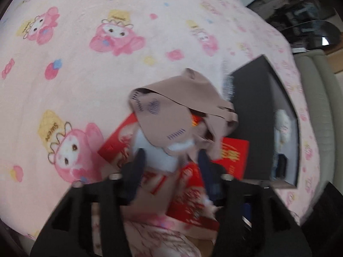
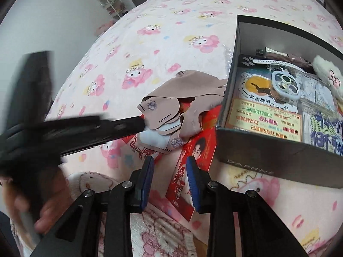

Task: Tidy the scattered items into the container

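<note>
Box [image 2: 268,167] lettered "DAPHNE", partly legible.

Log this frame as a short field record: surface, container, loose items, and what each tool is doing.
surface: pink cartoon-print blanket
container: open dark box, already holding cards, a phone case and a fluffy clip
loose items: beige masks piled on red envelopes, left of the box
left tool: fingers either side of the mask pile, motion-blurred; whether it is closed on anything cannot be told
right tool: open, holding nothing, above a red envelope
</note>
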`<action>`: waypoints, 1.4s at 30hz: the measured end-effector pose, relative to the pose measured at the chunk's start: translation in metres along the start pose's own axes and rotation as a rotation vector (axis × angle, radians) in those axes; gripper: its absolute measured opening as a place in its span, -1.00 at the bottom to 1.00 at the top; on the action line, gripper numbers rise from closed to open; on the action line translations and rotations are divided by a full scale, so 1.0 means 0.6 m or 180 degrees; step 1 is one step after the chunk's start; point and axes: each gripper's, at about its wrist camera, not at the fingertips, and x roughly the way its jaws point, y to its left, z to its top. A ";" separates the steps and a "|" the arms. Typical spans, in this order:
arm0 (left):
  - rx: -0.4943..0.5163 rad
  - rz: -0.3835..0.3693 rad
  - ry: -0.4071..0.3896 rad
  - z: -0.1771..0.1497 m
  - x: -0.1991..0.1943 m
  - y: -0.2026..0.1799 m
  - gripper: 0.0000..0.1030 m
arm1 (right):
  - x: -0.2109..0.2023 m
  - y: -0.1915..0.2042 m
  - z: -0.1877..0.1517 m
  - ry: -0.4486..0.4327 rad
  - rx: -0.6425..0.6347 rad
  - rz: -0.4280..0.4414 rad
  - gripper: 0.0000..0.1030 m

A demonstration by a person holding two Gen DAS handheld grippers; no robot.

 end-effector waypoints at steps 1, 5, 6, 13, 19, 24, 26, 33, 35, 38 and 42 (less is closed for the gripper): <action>0.0007 0.0044 -0.0006 0.004 0.006 0.000 0.12 | 0.000 0.000 0.000 -0.0008 -0.0024 -0.0056 -0.45; 0.0124 0.0398 -0.0058 0.018 0.042 -0.024 0.26 | 0.002 -0.015 -0.002 -0.0016 -0.0019 -0.0173 -0.39; 0.0175 0.0514 -0.0079 0.020 0.054 -0.029 0.21 | 0.004 -0.019 -0.001 -0.0020 0.0013 -0.0129 -0.39; 0.0405 0.0375 -0.0101 0.007 0.054 -0.028 -1.00 | 0.013 -0.036 0.005 -0.0030 0.0121 0.0034 -0.40; 0.0757 0.0213 -0.0423 -0.051 -0.034 -0.056 -1.00 | 0.011 -0.036 0.000 -0.0084 0.0089 0.0061 -0.39; 0.0988 0.0239 -0.0667 -0.082 -0.079 -0.092 -1.00 | 0.009 -0.027 -0.005 -0.0100 0.0047 0.0016 -0.36; 0.1029 0.0357 -0.0764 -0.081 -0.084 -0.099 -1.00 | 0.000 -0.023 -0.008 -0.0135 0.0038 -0.0039 -0.36; 0.0633 0.0527 -0.0827 -0.039 -0.083 -0.033 -0.31 | 0.000 0.034 0.028 -0.0153 -0.0306 -0.0083 -0.27; 0.0396 0.0494 -0.0836 -0.026 -0.082 0.002 -0.20 | 0.021 0.057 0.043 -0.0104 -0.0443 -0.0153 -0.25; 0.0120 0.0414 -0.0748 -0.008 -0.065 0.053 -0.19 | 0.066 0.081 0.064 0.0003 -0.0563 -0.0158 -0.24; -0.0039 0.0226 -0.0534 0.002 -0.028 0.078 -0.19 | 0.152 0.071 0.085 0.0311 -0.0456 -0.0363 -0.24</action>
